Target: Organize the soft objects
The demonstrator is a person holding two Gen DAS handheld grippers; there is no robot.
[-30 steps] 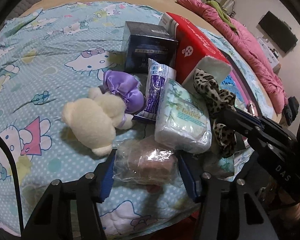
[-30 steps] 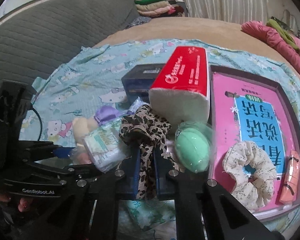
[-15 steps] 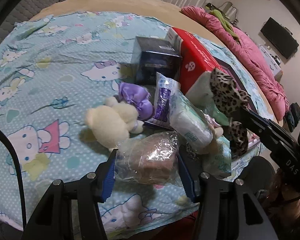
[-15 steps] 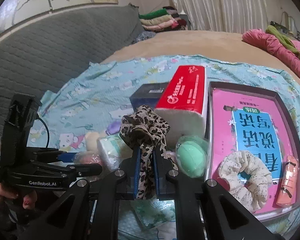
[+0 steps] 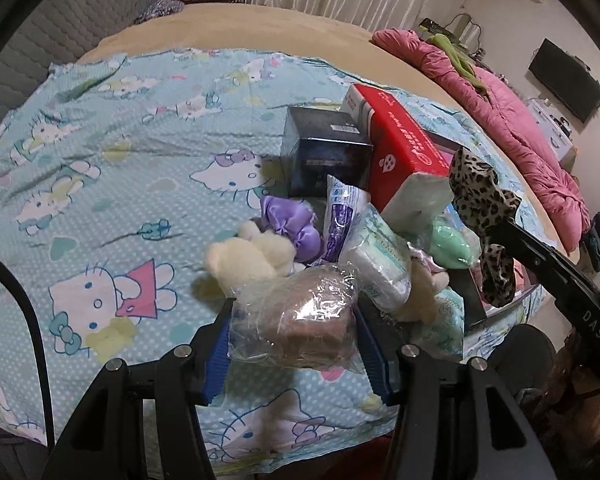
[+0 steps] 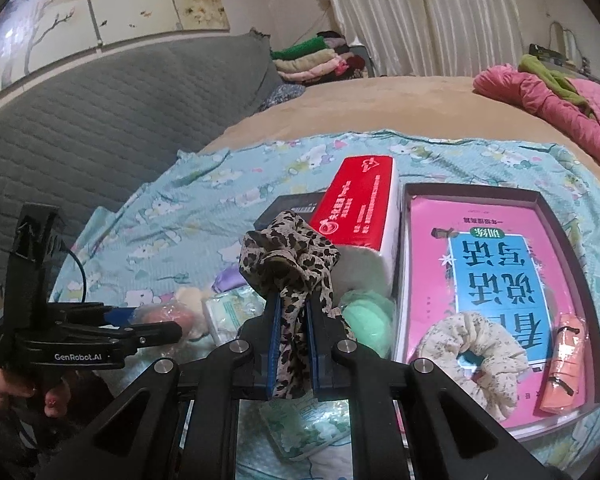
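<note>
Left wrist view showed my left gripper [image 5: 294, 330] clamped on a plastic-wrapped brownish bundle [image 5: 296, 320], its blue pads pressed against both sides, held above the cartoon-cat bedsheet [image 5: 100, 168]. Just beyond it lay a cream plush toy [image 5: 244, 258], a purple satin scrunchie [image 5: 290, 224], a tissue pack [image 5: 376, 256] and a green soft ball [image 5: 452, 242], all crowded against a dark box [image 5: 326, 152] and a red tissue box [image 5: 400, 152].

From the right wrist camera, my right gripper [image 6: 292, 344] was pinched tight on a leopard-print scrunchie [image 6: 288, 268], whose loop bunched above the fingertips while a tail hung down between them. It sat in the air, in front of the red tissue box. To its right, a tray [image 6: 580, 280] held a pink book [image 6: 496, 264], a floral scrunchie [image 6: 472, 356] and a small orange item [image 6: 564, 364].
</note>
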